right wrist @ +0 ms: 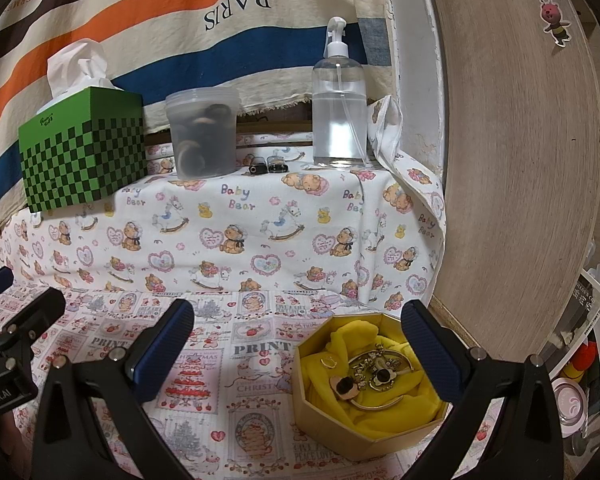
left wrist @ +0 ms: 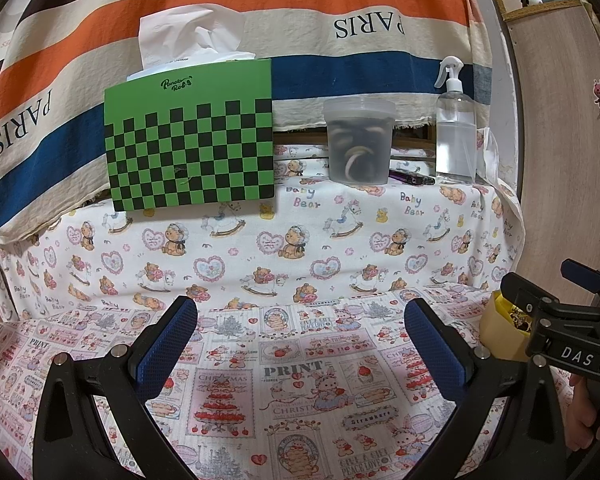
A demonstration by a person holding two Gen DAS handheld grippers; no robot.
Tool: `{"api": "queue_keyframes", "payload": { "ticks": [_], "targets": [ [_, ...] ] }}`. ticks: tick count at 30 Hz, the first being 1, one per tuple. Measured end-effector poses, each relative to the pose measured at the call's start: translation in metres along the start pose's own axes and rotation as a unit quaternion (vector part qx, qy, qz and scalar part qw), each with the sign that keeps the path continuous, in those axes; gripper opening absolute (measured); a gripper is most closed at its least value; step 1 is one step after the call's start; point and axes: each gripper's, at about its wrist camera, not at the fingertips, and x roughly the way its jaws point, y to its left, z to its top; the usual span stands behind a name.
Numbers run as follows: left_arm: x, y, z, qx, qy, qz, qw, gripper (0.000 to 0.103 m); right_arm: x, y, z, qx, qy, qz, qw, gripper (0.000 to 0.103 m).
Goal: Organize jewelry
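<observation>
In the right wrist view the box (right wrist: 370,376) sits in the lower right of the frame, on the printed cloth (right wrist: 236,360). It lies mostly between the two blue pads of the right gripper (right wrist: 298,350), close against the right-hand pad (right wrist: 428,352) and well apart from the left-hand one. The jaws are spread wide and pinch nothing; whether the right pad touches the box rim cannot be told.

The box is gold, many-sided and lidless, lined with crumpled yellow fabric (right wrist: 340,364). On the fabric lies a tangle of jewelry (right wrist: 374,372): gold bangles, a small ring near the left, and two pieces with dark round centres. Finer detail is too small to make out.

In the left wrist view the same box (left wrist: 496,332) shows only as a yellow corner at the right edge, behind the black frame of the right gripper (left wrist: 556,316). The left gripper (left wrist: 300,344) fills the bottom of the frame, its jaws also spread wide with bare cloth (left wrist: 296,360) between the pads; the box is well off to its right, outside the jaws.

On a raised ledge in the upper half stand a green checkered tissue box (right wrist: 84,152), a cloudy tub (right wrist: 202,136) with dark rings inside, and a clear spray bottle (right wrist: 340,96), with a striped cloth (right wrist: 180,20) hanging behind them.
</observation>
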Motion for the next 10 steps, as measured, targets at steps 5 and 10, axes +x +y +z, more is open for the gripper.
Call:
{"api": "queue_keyframes", "payload": {
  "ticks": [5, 10],
  "targets": [
    [0.0003, -0.0001, 0.0001, 0.0, 0.0, 0.0, 1.0, 0.103, -0.0001, -0.0001, -0.0001, 0.0, 0.0, 0.0, 1.0, 0.103],
    [0.0004, 0.0007, -0.0002, 0.0, 0.0, 0.0, 1.0, 0.103, 0.0002, 0.0, -0.0003, 0.0, 0.0, 0.001, 1.0, 0.103]
  ]
}}
